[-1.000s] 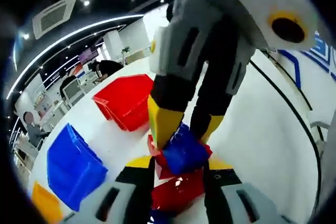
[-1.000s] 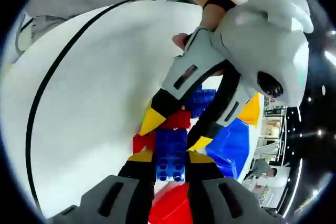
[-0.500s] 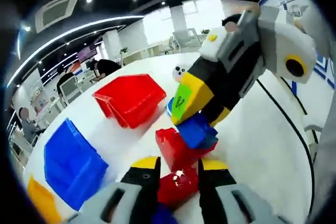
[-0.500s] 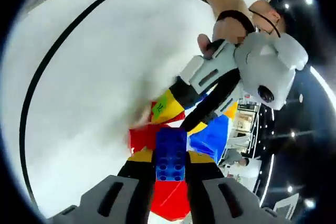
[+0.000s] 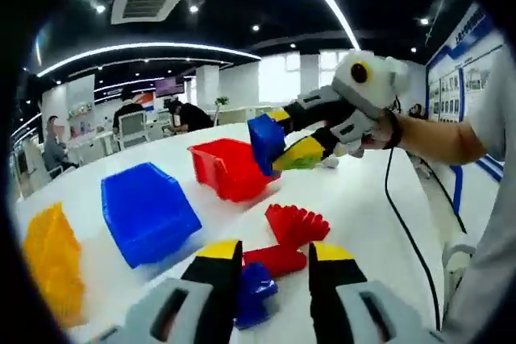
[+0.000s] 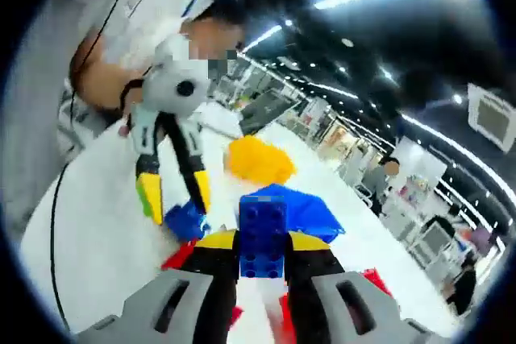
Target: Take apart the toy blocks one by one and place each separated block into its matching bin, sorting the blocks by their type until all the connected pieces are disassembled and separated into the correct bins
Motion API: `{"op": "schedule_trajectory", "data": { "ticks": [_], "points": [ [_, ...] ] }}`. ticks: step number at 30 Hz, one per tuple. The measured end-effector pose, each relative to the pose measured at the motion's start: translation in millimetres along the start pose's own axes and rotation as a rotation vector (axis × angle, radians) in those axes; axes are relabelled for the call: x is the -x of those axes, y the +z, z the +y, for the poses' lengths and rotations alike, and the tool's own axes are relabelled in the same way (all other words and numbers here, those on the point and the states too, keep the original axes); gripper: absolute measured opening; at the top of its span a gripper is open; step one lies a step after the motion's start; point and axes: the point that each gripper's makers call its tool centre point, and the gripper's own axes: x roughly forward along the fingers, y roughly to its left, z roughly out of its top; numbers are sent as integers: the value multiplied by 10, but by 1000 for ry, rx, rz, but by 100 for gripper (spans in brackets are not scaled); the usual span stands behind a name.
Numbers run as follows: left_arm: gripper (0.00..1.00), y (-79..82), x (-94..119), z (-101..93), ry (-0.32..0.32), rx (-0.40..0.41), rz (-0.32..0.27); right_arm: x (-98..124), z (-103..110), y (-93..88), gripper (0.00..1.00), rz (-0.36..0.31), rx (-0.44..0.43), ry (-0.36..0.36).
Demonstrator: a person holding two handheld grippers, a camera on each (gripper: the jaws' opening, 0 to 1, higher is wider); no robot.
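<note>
Right gripper view — right gripper [image 6: 261,241] grips blue block [image 6: 262,233].

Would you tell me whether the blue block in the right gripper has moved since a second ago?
Yes. The blue block was pulled off the red blocks and lifted toward the red bin.

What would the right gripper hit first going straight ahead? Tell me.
Likely the blue bin: it sits just beyond the blue block clamped in the right gripper, though depth is unclear.
</note>
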Motion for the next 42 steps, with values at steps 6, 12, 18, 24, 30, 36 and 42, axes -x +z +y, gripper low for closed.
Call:
{"op": "schedule_trajectory", "data": {
  "ticks": [6, 12, 18, 24, 30, 36, 42],
  "points": [
    [35, -14, 249, 66, 43, 27, -66, -510, -150, 168, 23, -76, -255, 32],
    [35, -93, 378, 75, 51, 47, -64, -1056, -464, 15, 23, 36, -387, -46],
    [37, -146, 575, 130, 84, 100, -96, -1282, -643, -159, 24, 152, -351, -93],
    [38, -179, 698, 211, 120, 128, -103, -1324, -756, -324, 46, 172, -411, -142],
    [39, -156, 746, 210, 125, 132, -113, -1140, -702, -173, 41, 131, -402, -150],
    [40, -135, 684, 132, 108, 134, -113, -909, -643, -64, 36, 115, -377, -138],
    [41, -60, 598, 58, 95, 129, -116, -736, -583, -62, 35, 113, -377, -135]
  ]
}}
